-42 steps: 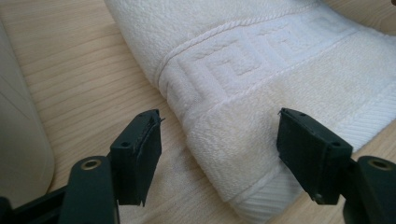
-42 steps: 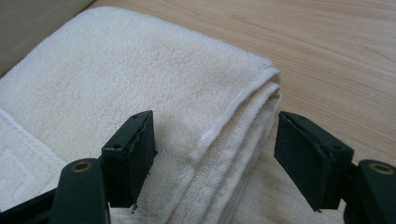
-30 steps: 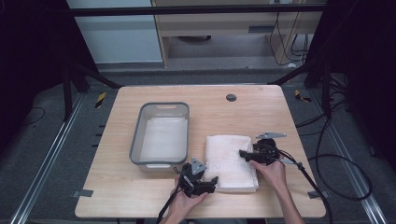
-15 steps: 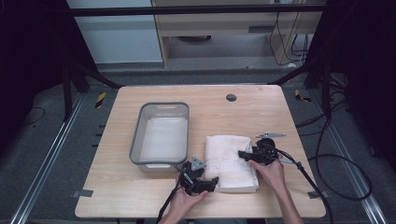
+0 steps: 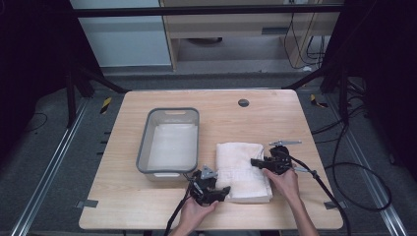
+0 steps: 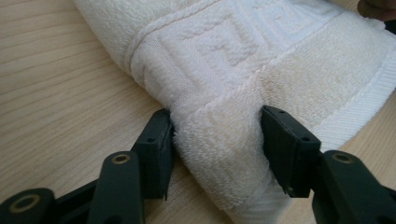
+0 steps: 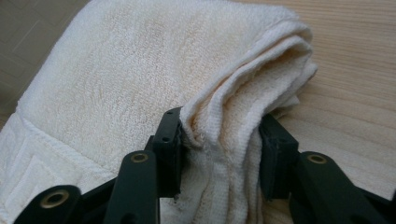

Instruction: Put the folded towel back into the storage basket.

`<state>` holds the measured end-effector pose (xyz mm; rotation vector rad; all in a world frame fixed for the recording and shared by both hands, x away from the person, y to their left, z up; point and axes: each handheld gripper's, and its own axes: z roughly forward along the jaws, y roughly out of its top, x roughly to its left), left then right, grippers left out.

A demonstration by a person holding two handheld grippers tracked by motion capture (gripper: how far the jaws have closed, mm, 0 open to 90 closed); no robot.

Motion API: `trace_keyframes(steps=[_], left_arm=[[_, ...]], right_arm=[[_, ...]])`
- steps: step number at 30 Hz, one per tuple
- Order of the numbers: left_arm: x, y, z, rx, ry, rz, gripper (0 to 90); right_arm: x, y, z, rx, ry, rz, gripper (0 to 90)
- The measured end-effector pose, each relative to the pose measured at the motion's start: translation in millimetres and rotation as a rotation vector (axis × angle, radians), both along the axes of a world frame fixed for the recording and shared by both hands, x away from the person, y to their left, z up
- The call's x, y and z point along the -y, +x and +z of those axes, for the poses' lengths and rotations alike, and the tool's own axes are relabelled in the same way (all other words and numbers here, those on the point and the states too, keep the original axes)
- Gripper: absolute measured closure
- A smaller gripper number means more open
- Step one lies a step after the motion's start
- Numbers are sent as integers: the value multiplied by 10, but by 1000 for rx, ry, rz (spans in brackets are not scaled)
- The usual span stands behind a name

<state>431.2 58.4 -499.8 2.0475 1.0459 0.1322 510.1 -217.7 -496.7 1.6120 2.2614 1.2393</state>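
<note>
A: Container status?
B: The grey tub [image 5: 169,141] held nothing visible.
A: And the towel?
B: The folded cream towel [image 5: 242,164] lay on the worktop [image 5: 275,118] beside it; left gripper [image 6: 215,140] and right gripper [image 7: 219,140] jaws each clamped its edge.

- Table [image 5: 275,123]: light wood top, rectangular, with a small dark round fitting [image 5: 243,103] set near its far edge.
- Grey tub [image 5: 169,140]: stands on the left half of the top, long side running front to back.
- Folded white towel [image 5: 242,164]: lies flat just right of the tub, near the front edge.
</note>
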Motion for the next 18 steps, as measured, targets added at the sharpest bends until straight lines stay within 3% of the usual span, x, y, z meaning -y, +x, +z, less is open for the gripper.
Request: trace_keyframes(steps=[4, 18], left_arm=[[-9, 9, 3, -16, -14, -7, 522], [-57, -17, 56, -3, -24, -19, 643]], right_arm=[[-4, -8, 2, 14, 7, 9, 643], [19, -24, 88, 6, 34, 7, 683]])
